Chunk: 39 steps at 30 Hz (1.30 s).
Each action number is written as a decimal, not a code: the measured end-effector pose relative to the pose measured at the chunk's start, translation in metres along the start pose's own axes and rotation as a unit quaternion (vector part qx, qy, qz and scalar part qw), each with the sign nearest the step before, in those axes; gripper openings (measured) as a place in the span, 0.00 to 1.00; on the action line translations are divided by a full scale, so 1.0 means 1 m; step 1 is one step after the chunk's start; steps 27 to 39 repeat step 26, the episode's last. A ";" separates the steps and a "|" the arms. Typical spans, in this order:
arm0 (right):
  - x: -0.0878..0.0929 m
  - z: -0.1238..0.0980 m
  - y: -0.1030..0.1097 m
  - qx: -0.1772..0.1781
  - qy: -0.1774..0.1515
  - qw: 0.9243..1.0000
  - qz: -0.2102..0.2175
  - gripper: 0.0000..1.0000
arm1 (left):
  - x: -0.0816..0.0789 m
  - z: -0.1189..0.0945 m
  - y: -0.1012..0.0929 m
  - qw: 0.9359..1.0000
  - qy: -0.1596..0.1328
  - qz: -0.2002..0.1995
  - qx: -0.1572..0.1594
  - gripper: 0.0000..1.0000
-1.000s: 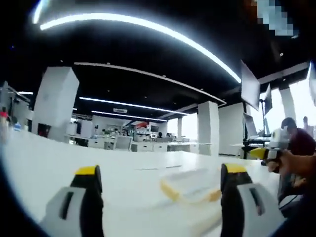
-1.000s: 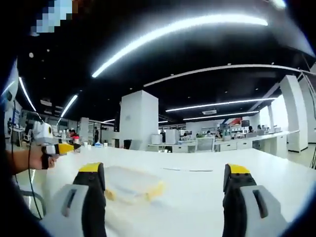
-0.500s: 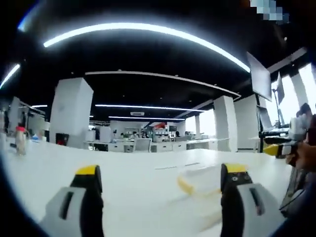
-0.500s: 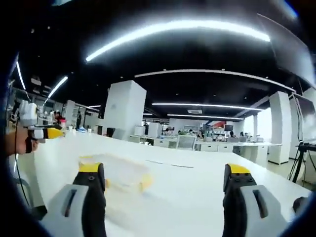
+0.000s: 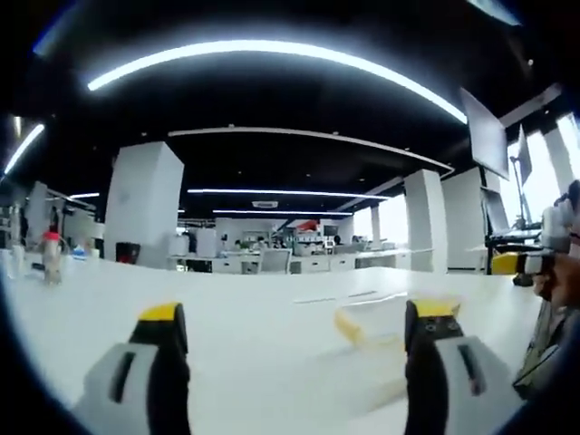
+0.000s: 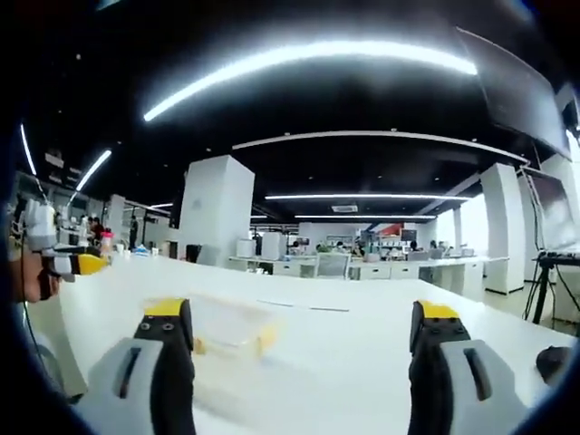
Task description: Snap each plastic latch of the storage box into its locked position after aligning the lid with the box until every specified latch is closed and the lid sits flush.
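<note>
The left gripper (image 5: 294, 317) is held level with its yellow-tipped jaws spread wide and nothing between them. The right gripper (image 6: 299, 317) is the same, jaws wide apart and empty. Each one is gripped by a hand (image 6: 25, 276).

White table (image 6: 344, 353): clear storage box (image 6: 227, 324) with yellow latches, small bottle (image 5: 52, 256) at far edge.

A red-capped bottle (image 5: 52, 256) stands far off on the white table (image 5: 263, 335) in an office.
</note>
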State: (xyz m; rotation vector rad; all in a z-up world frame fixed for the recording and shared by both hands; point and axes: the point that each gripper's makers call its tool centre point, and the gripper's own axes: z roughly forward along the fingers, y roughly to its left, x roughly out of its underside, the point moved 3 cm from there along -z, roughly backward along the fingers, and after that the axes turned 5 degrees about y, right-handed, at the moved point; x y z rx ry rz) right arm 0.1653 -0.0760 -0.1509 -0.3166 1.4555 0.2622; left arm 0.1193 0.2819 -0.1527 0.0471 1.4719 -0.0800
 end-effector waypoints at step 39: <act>-0.007 -0.008 -0.004 0.012 -0.007 1.000 -0.006 0.97 | 0.003 -0.007 -0.017 1.000 0.000 0.012 0.017 0.96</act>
